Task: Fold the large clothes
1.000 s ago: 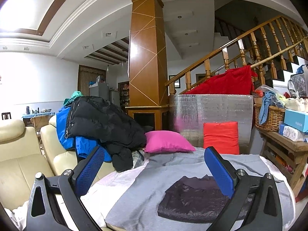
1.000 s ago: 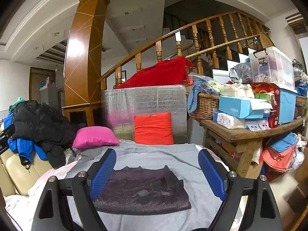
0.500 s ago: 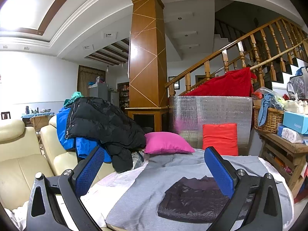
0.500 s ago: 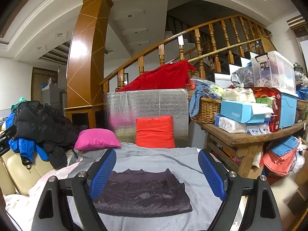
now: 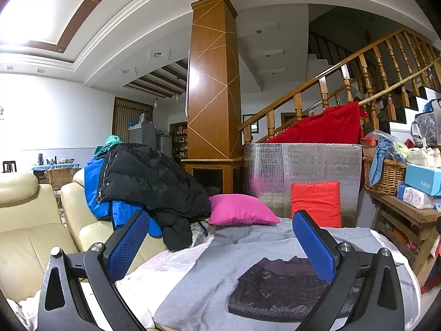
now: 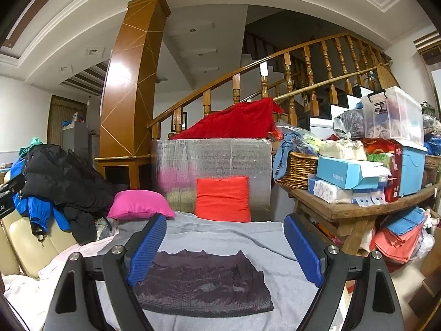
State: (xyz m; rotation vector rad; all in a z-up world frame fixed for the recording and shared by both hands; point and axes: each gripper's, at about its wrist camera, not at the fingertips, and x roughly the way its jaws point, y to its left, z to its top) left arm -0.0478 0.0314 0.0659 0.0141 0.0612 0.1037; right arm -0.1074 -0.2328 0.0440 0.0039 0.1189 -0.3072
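Note:
A dark purple-brown folded garment (image 6: 204, 281) lies flat on the grey cloth (image 6: 220, 234) that covers the work surface. It also shows in the left wrist view (image 5: 275, 289), low and right of centre. My right gripper (image 6: 224, 248) is open and empty, held above the garment with one blue pad on each side of it. My left gripper (image 5: 220, 242) is open and empty, to the left of the garment and above the grey cloth (image 5: 198, 275).
A pile of black and blue jackets (image 5: 143, 182) lies on the cream sofa (image 5: 30, 229) at left. A pink cushion (image 5: 239, 211) and a red cushion (image 5: 315, 201) sit at the back. A wooden bench (image 6: 358, 207) with boxes and a basket stands at right.
Both views have shifted slightly; the garment lies as before. Both grippers stay open.

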